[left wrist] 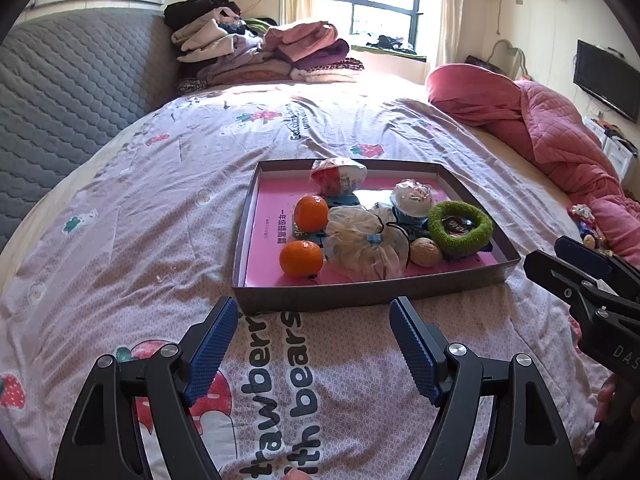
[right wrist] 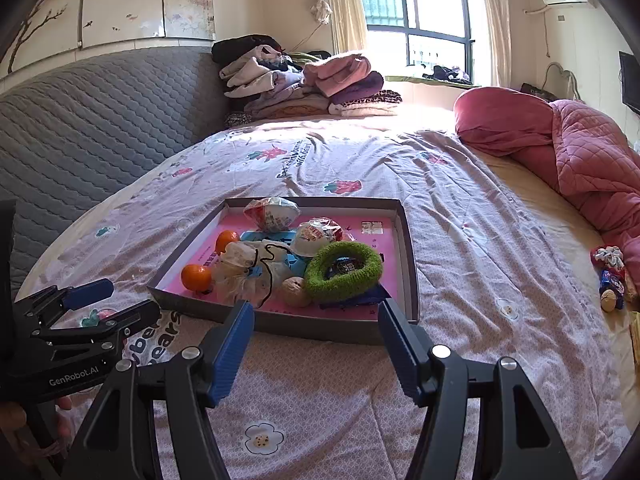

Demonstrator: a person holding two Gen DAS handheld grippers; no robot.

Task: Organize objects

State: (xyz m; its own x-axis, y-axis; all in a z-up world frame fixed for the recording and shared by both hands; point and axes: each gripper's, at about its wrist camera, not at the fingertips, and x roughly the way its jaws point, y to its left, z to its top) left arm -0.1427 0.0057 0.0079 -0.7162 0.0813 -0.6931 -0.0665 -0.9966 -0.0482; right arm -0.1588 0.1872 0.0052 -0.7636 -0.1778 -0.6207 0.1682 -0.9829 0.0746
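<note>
Left wrist view: my left tool [left wrist: 314, 314] hangs over the bed [left wrist: 168, 208], fingers spread wide, nothing between them. Just ahead of the fingertips sits the shallow box [left wrist: 360, 294], flat on the bedspread. Inside it: two tangerines [left wrist: 301, 258] on the near-left side, one behind the other; a white mesh pouch [left wrist: 362, 242] beside them at centre; a walnut [left wrist: 426, 252] to the right of the pouch; a green fuzzy ring [left wrist: 460, 224] at the right, with a dark wrapper in its hole. Two wrapped egg-shaped sweets [left wrist: 338, 176] lie toward the far side. My right tool [left wrist: 560, 256] enters from the right edge, near the box's right corner; fingers apart, holding nothing.

Right wrist view: my right tool [right wrist: 316, 312] is open and empty, fingertips over the box's near wall [right wrist: 320, 330]. The green ring [right wrist: 344, 270] lies just past them, the walnut [right wrist: 296, 291] touching its left side. My left tool [right wrist: 116, 300] shows at lower left, open. More small items [right wrist: 610, 280] lie loose at the bed's right edge beside a pink quilt [right wrist: 580, 152].
</note>
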